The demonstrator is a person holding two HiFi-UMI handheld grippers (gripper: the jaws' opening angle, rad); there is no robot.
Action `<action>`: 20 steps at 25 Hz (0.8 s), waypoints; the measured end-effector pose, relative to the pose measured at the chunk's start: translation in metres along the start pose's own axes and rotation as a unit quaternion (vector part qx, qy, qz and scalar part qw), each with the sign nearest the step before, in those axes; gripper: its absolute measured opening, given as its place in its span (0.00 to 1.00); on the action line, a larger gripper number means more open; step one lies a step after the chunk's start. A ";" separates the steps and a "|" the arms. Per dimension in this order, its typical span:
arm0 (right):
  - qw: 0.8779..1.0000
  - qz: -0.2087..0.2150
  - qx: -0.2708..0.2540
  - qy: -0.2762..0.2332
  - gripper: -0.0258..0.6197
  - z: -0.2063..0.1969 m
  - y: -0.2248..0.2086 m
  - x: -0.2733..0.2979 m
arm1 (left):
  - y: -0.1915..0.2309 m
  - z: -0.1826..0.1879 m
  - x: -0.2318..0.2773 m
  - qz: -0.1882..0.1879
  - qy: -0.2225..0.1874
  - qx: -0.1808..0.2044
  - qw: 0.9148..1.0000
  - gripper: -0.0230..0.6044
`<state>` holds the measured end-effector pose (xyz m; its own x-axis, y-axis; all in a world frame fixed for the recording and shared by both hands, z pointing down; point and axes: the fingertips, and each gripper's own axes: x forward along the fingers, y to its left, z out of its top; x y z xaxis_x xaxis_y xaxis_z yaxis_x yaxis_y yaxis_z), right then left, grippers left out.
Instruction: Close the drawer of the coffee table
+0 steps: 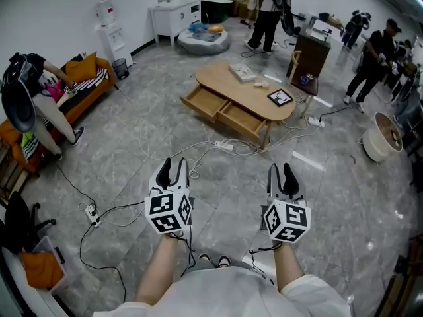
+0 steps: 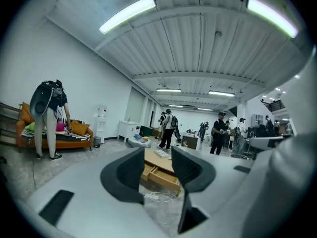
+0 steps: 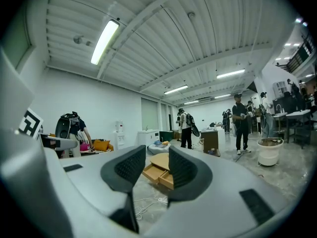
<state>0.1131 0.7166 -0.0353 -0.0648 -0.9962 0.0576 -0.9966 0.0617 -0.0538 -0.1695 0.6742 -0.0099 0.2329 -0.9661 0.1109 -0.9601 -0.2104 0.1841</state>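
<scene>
Left gripper (image 1: 174,166), right gripper (image 1: 281,172): fingers spread, empty; floor cables (image 1: 221,144) before coffee table (image 1: 232,84), drawers (image 1: 206,102) open.

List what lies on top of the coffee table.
On the coffee table: a pale flat box or book, a small white item and a black-framed panel. Whatever lies beneath them is hidden.
</scene>
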 end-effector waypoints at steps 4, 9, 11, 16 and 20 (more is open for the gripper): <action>1.000 0.003 0.001 0.005 0.31 -0.002 0.001 -0.004 | -0.004 -0.001 -0.003 -0.018 0.005 0.001 1.000 0.41; 1.000 0.001 -0.008 0.003 0.42 -0.003 -0.001 -0.010 | -0.012 -0.004 -0.006 -0.034 0.013 0.015 0.999 0.55; 1.000 -0.003 -0.010 0.001 0.46 -0.004 -0.002 -0.013 | -0.012 -0.005 -0.008 -0.032 0.013 0.022 0.999 0.62; 1.000 -0.011 -0.007 -0.009 0.67 -0.001 -0.002 -0.018 | -0.009 -0.004 -0.014 -0.025 0.009 0.025 0.999 0.70; 1.000 -0.010 -0.009 -0.010 0.73 -0.005 0.002 -0.022 | -0.007 -0.009 -0.019 -0.025 0.013 0.021 0.999 0.74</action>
<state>0.1119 0.7387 -0.0317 -0.0450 -0.9982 0.0385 -0.9984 0.0437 -0.0353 -0.1662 0.6957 -0.0042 0.2835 -0.9504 0.1281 -0.9529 -0.2642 0.1487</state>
